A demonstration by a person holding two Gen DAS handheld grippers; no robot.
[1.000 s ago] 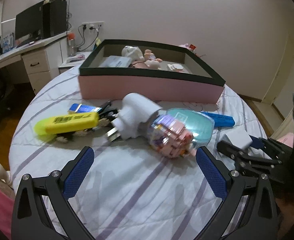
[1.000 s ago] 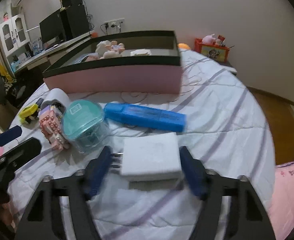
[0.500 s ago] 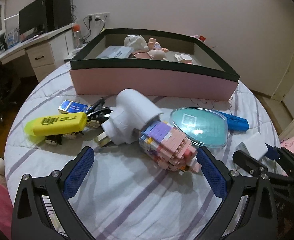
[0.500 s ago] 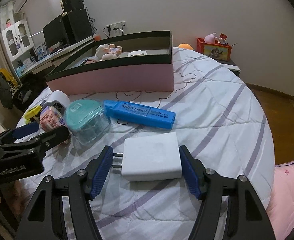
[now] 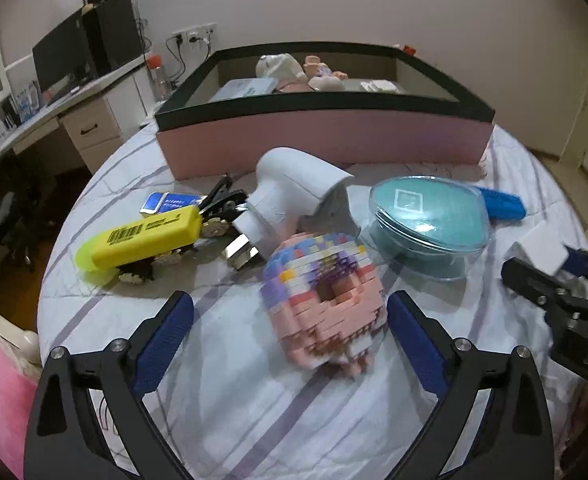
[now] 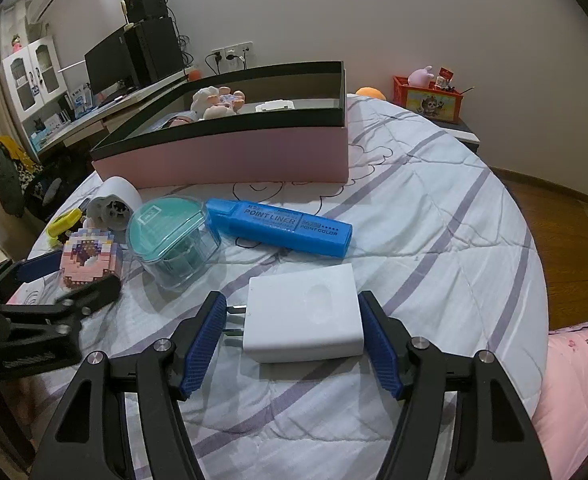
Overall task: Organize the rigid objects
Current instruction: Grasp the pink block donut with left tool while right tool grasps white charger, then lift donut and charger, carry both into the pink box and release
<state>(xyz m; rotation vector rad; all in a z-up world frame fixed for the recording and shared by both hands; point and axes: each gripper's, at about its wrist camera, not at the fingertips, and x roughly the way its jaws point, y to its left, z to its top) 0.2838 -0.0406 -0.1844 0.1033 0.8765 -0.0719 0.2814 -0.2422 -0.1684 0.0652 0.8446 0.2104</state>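
A pink and purple block figure [image 5: 322, 300] lies on the striped quilt between the fingers of my left gripper [image 5: 289, 344]. Those jaws are closing; the right pad is near the figure, the left pad stands well clear. My right gripper [image 6: 294, 336] is shut on a white charger [image 6: 306, 312], one pad against its prongs, the other on its far side. In the left wrist view the charger [image 5: 540, 254] sits in that gripper at the right edge. From the right wrist view, the left gripper [image 6: 65, 280] flanks the block figure [image 6: 89, 256].
A pink box with a black rim [image 5: 326, 140] holds toys at the back. On the quilt [image 6: 434, 220] lie a white plug adapter [image 5: 298, 204], a teal-lidded clear case [image 5: 426, 224], a blue highlighter [image 6: 277, 226], a yellow highlighter [image 5: 141, 240] and keys. A desk stands left.
The left gripper has come closer and tipped down, so the block figure now lies between its fingers, and the jaws have narrowed slightly. The right gripper keeps its hold on the charger.
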